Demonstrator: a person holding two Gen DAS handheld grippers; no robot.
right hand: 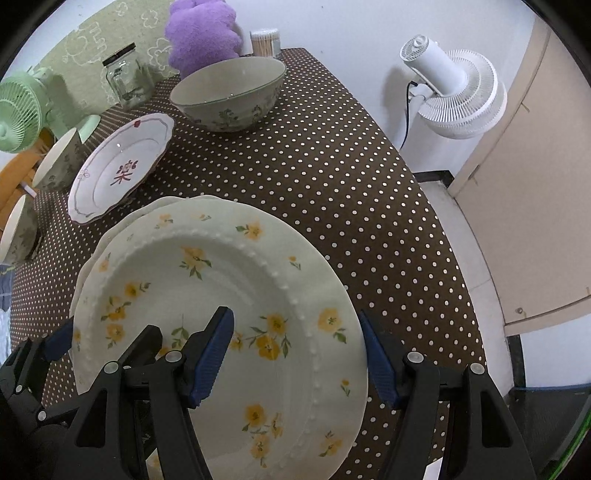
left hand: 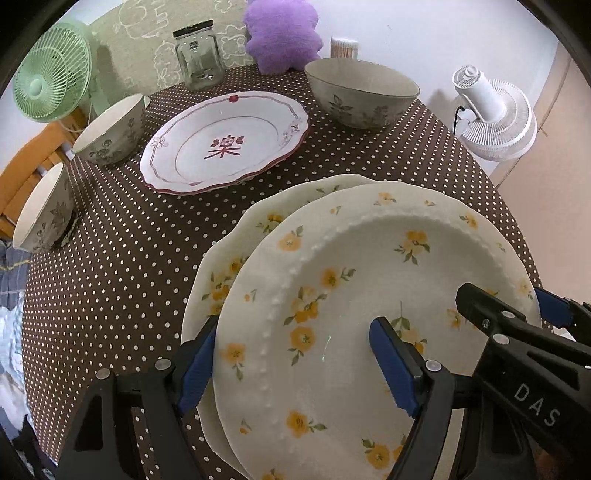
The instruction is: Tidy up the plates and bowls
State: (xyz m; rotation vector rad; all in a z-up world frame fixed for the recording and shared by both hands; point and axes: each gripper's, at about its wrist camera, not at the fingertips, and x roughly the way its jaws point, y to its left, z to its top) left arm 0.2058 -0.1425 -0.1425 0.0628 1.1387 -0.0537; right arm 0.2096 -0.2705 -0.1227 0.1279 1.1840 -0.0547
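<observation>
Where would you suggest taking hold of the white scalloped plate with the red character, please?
Grip the white scalloped plate with the red character at its raised near rim, coming from the side of the stacked yellow-flowered plates. It lies flat with a bowl on either side, and the upturned edge probably leaves room for one finger underneath.

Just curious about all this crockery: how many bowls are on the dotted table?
3. A large bowl stands at the far side near the purple cushion; two smaller bowls sit along the left edge, one by the green fan, one nearer. Others may lie outside view.
</observation>
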